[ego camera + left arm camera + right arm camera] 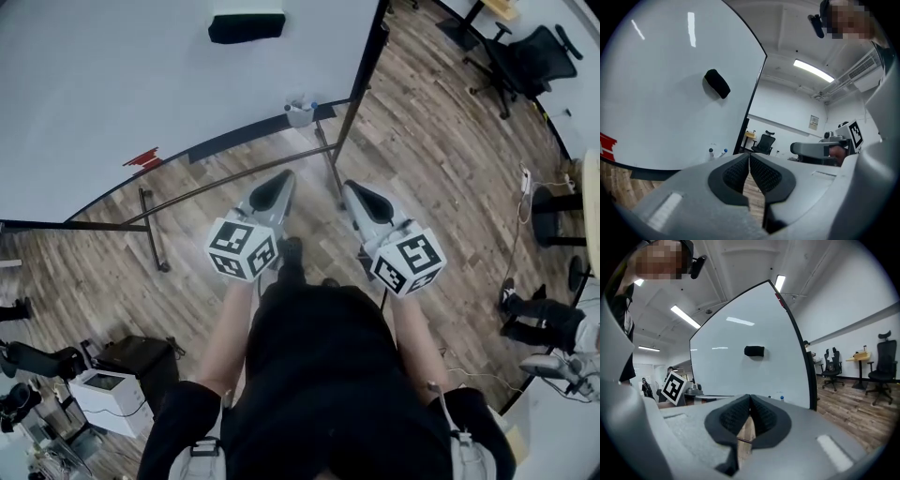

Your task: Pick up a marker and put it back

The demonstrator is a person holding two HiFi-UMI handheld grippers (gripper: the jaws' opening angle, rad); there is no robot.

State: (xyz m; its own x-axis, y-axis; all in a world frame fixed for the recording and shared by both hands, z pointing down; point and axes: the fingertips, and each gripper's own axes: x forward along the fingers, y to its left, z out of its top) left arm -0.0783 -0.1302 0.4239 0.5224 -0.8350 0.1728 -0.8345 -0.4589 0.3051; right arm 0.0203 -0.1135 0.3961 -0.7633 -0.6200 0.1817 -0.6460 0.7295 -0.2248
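at the centre of the head view, the left tool and the right tool are held side by side in front of the person, both pointing toward the whiteboard that fills the upper left of the frame. each tool's own view shows its two dark ribbed pads pressed together at the tips. nothing is between them; only the wood floor shows through the slit lower down. neither tool holds or touches anything.

the markers stand in a small marker cup at the whiteboard's bottom edge, near its right corner, above and between the two tools in the head view and well apart from both. a black eraser sits higher on the whiteboard, at the top of the frame.

judging from this, the task is at its approach step, with no marker picked up yet. the next move calls for bringing one tool up to the cup, opening its pads first, and lining them up on a single marker's cap without knocking the cup or the marker beside it.
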